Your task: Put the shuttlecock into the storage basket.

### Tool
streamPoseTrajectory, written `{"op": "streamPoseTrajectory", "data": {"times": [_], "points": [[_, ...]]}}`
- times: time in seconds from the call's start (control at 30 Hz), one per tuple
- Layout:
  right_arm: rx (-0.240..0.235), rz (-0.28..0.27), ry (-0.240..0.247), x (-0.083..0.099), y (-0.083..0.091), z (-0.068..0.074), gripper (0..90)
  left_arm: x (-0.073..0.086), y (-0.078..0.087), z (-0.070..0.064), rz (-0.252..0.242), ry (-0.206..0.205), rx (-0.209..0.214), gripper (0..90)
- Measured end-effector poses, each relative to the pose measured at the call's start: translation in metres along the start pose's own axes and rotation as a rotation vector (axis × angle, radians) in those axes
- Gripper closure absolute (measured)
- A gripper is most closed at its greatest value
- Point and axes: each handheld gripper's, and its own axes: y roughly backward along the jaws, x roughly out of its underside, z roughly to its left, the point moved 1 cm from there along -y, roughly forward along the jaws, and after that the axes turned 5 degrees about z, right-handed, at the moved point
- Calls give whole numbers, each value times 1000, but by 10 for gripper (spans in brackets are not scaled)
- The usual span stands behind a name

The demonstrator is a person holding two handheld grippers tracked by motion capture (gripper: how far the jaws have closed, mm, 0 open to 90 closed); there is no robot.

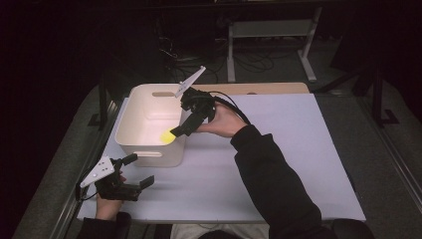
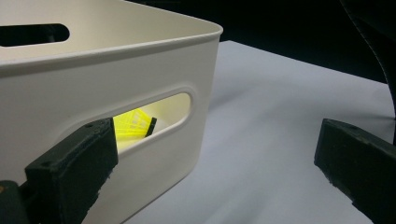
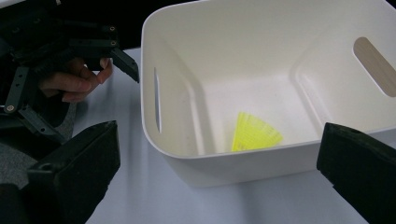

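A white bin [image 1: 149,149] with handle slots stands at the table's left. On its floor lies a yellow ribbed fan-shaped piece [image 3: 254,133], which shows as a yellow spot [image 1: 166,137] in the high view and through the handle slot [image 2: 130,126] in the left gripper view. My right gripper [image 1: 181,129] hangs over the bin's right rim, tilted down toward the piece; its jaws [image 3: 219,186] stand wide open and hold nothing. My left gripper [image 1: 139,170] rests low at the bin's near left corner, open [image 2: 215,182] and empty, facing the bin's slotted wall.
The bin sits on a white table sheet [image 1: 278,149] with free room to its right and front. A wooden strip [image 1: 268,88] runs along the far edge. Beyond it stand a metal frame [image 1: 268,30] and cables on a dark floor.
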Motion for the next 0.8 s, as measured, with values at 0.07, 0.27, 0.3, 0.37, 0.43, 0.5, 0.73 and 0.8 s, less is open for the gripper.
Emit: {"op": "streamPoseTrajectory", "data": {"times": [0.07,0.27,0.3,0.37,0.43,0.5,0.73,0.8], "points": [[5,-2,-1,2,1,1,0,0,0,0,0,0,0,0],[12,-21,-10,13,6,0,0,0,0,0,3,2,-2,0],[15,-20,-10,14,7,-1,0,0,0,0,3,2,-2,0],[19,-28,-13,18,9,-2,0,0,0,0,2,3,-2,0],[24,-32,-17,22,10,-2,0,0,0,0,3,3,-3,0],[28,-38,-22,26,13,-2,0,0,0,0,3,3,-3,0],[36,-49,-37,36,20,-5,0,0,0,0,7,0,-4,0],[38,-52,-39,39,21,-5,0,0,0,0,7,0,-4,0]]}}
